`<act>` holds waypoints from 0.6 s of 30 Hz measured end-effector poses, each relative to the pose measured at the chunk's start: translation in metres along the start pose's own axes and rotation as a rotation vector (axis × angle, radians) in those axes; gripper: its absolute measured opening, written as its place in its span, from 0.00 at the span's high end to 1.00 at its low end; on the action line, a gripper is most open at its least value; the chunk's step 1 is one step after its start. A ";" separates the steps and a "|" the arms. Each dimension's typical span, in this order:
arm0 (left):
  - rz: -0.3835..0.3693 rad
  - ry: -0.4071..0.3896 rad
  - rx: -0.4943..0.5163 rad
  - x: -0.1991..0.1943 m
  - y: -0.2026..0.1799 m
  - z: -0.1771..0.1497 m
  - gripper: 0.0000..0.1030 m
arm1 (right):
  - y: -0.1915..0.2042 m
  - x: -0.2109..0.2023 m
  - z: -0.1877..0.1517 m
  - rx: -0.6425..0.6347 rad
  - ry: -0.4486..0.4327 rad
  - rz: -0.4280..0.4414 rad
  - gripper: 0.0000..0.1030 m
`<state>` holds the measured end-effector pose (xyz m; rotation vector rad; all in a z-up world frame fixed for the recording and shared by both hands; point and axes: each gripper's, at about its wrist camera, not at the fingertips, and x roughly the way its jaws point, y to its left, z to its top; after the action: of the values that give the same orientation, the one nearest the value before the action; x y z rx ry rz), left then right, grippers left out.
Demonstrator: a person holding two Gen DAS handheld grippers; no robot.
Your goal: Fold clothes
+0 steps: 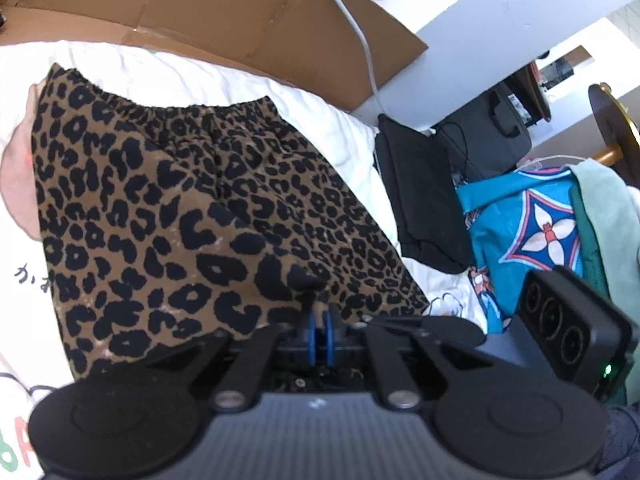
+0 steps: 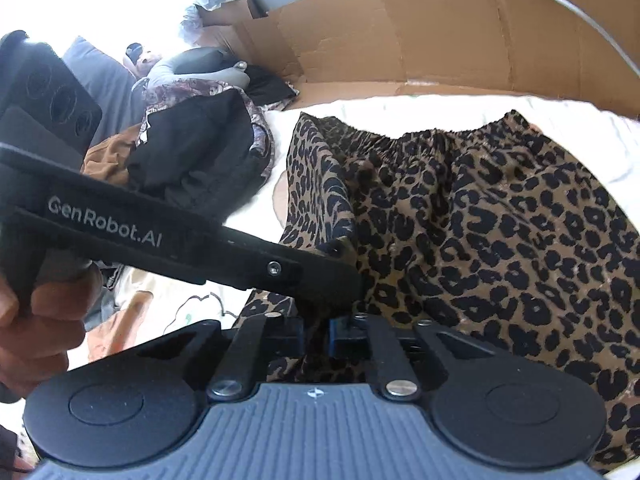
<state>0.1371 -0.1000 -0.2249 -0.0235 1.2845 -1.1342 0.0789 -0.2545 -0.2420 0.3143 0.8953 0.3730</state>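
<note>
The leopard-print garment (image 1: 168, 208) lies spread on the white bedding (image 1: 168, 68), its gathered elastic waistband toward the far edge, where flattened cardboard (image 1: 224, 4) begins. Its near hem runs up to both grippers. The left gripper (image 1: 319, 312) is clenched on a pinch of that hem, the cloth bunched dark between its blue pads. In the right wrist view the right gripper (image 2: 318, 334) is clamped on the garment too, with leopard fabric drawn down between its blue pads; the left gripper's black body (image 2: 192, 240) crosses in front, touching the folded left edge of the garment, and a hand (image 2: 36, 320) grips its handle. Toward the left edge of the bedding sits a heap of dark clothes (image 2: 200, 148). Off the right edge, in the left wrist view, are a black cushion (image 1: 420, 196) and a turquoise patterned cloth (image 1: 520, 224).
</note>
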 end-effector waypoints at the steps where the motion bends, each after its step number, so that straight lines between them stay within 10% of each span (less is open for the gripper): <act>1: -0.003 0.000 0.011 0.000 -0.002 0.001 0.92 | -0.003 -0.002 0.000 0.005 -0.003 -0.003 0.96; 7: 0.065 -0.003 0.152 -0.012 -0.017 0.007 0.64 | -0.033 -0.016 -0.002 0.095 -0.024 -0.020 0.97; 18: 0.286 0.121 0.245 -0.019 -0.028 0.015 0.64 | -0.089 -0.050 -0.003 0.259 -0.113 -0.018 0.98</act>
<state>0.1332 -0.1090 -0.1896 0.4046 1.2021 -1.0488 0.0644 -0.3551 -0.2464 0.5598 0.8350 0.2198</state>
